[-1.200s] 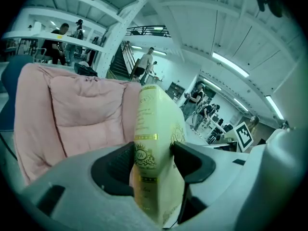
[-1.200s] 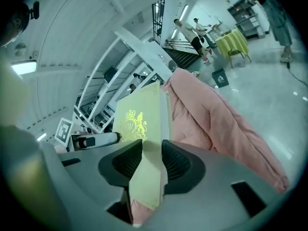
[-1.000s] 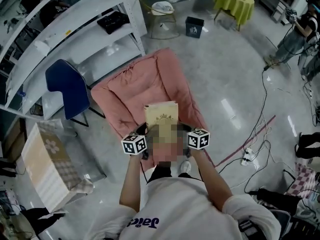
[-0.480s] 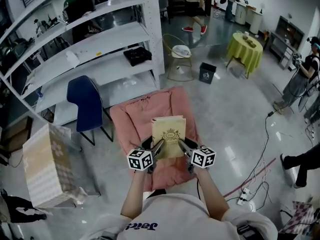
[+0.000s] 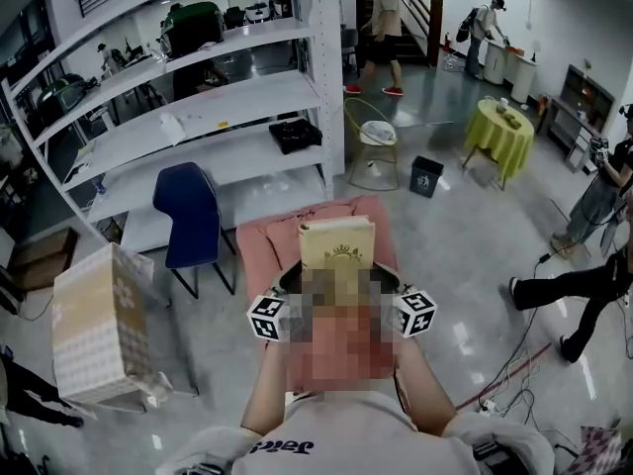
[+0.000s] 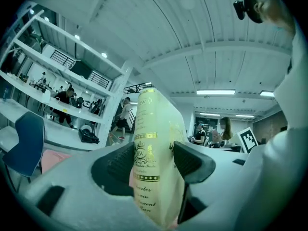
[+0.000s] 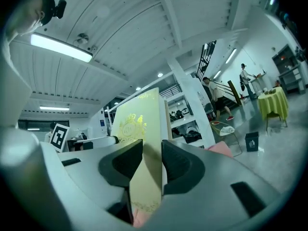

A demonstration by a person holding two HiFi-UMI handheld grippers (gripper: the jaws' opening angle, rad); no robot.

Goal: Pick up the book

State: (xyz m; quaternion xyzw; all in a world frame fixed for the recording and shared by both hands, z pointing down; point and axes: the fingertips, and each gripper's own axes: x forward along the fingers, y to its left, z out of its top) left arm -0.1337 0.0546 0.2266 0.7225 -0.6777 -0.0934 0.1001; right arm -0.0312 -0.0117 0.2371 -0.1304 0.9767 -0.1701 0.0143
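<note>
In the head view, the lower half of the book [image 5: 336,243] and the tips of both tongs are hidden, so only its upper part is showing. It is standing upright in the air before the person, above a soft, puffy pink cushion [image 5: 265,247] lying on the glossy floor.

In the gripper views, the book's bottom edge is disappearing behind the smooth grey bodies of the tongs. The left tongs [image 6: 154,160] are clamping the book by its rounded spine, with dark ribbed pads [image 6: 120,161] pressing on both sides. The right tongs [image 7: 151,160] are pinching the opposite edge, and their pads are sitting narrowly against the flat cover.

The cover is looking pale cream, with a gold crest and bands of gilt. The fine lettering on the spine is too blurred to read.

Behind the book, a blue chair [image 5: 188,211] with a curved back is standing beside a white metal shelf rack [image 5: 198,97]. The rack's left end is running out of view.
</note>
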